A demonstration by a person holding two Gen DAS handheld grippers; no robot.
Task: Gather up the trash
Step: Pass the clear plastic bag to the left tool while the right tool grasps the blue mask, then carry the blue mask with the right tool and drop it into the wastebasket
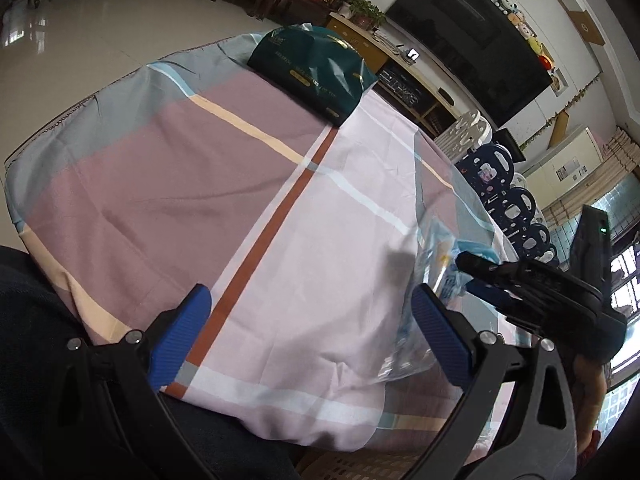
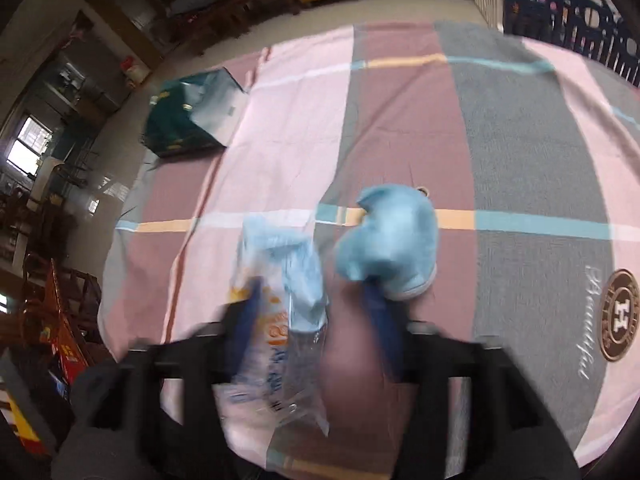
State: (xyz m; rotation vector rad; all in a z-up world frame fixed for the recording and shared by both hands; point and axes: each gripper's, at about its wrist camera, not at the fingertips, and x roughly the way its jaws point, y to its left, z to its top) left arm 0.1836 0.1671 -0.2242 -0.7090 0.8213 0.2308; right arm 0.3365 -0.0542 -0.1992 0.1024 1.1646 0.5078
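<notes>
Right gripper [image 2: 316, 304] jaws apart around clear plastic wrapper [image 2: 276, 320] on the cloth-covered counter [image 2: 520, 140]; not yet clamped. Left gripper [image 1: 312, 332] wide apart, empty. Blue crumpled piece [image 2: 390, 236] and green bag [image 2: 188, 120] remain.

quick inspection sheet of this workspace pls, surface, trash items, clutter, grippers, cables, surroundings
surface: table covered by a pink, mauve and grey checked cloth, lightly wrinkled
job's things: clear plastic wrapper with blue and orange print near the front edge; crumpled light blue piece beside it
clutter: dark green packet at the far end
grippers: left gripper open, holding nothing; right gripper blurred, fingers spread at the wrapper and the blue piece, no firm grip visible
cables: nothing seen
surroundings: tiled floor, large dark TV, navy and white play fence, shelves
</notes>
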